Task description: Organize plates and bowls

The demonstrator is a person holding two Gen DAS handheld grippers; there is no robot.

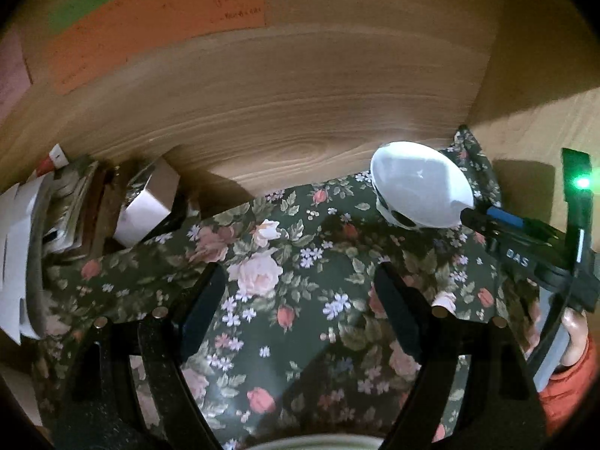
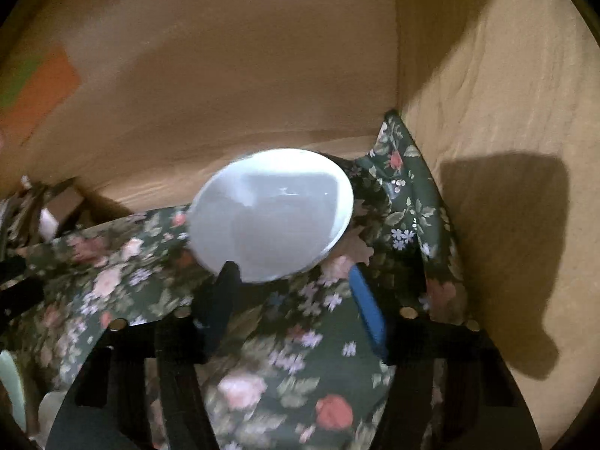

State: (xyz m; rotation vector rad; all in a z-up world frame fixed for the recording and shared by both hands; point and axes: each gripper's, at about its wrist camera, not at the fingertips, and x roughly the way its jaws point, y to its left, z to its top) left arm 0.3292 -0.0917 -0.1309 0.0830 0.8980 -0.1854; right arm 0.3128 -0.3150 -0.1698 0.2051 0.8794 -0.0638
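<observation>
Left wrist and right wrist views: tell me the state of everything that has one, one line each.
Bowl: tilted, empty, opening facing the right gripper.
Right gripper: fingers apart, one at the bowl's rim, no grip visible.
Left gripper: open, nothing between its fingers.
Floral cloth: spread flat, bunched up in the far corner.
Green light: lit.

The middle of the floral tablecloth lies free. A white bowl blocks the right corner by the wooden wall, and stacked papers crowd the left.
</observation>
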